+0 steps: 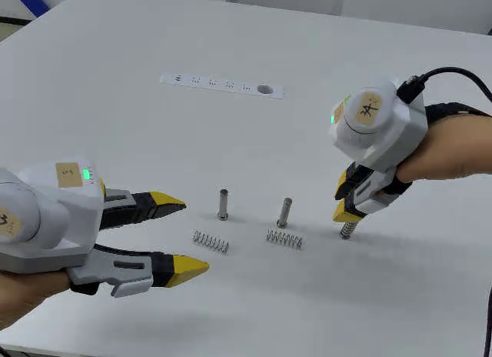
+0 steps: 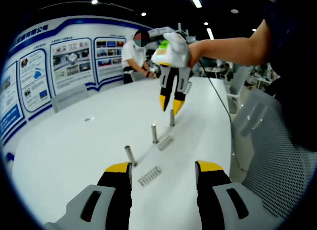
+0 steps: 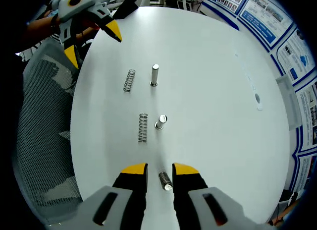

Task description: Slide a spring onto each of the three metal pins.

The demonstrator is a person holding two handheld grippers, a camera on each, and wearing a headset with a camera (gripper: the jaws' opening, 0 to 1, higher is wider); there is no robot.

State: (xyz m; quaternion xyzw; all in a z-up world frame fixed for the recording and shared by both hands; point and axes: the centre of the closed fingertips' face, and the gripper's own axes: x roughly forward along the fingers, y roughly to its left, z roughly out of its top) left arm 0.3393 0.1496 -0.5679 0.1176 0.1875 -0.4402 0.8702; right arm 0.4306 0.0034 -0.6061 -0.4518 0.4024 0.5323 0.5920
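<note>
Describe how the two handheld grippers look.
Both the left gripper and the right gripper have rounded white housings, black jaws with yellow tips, a tan sticker with a dark mark and a small green light. A black cable runs from the right one.

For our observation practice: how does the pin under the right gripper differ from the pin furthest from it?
The right pin wears a fitted spring around its shaft; the far pin is bare, a loose spring lying flat beside it. The right pin stands just below the right gripper, jaws slightly parted; the far pin stands free, nearer the open left gripper. Both are upright metal pins.
</note>
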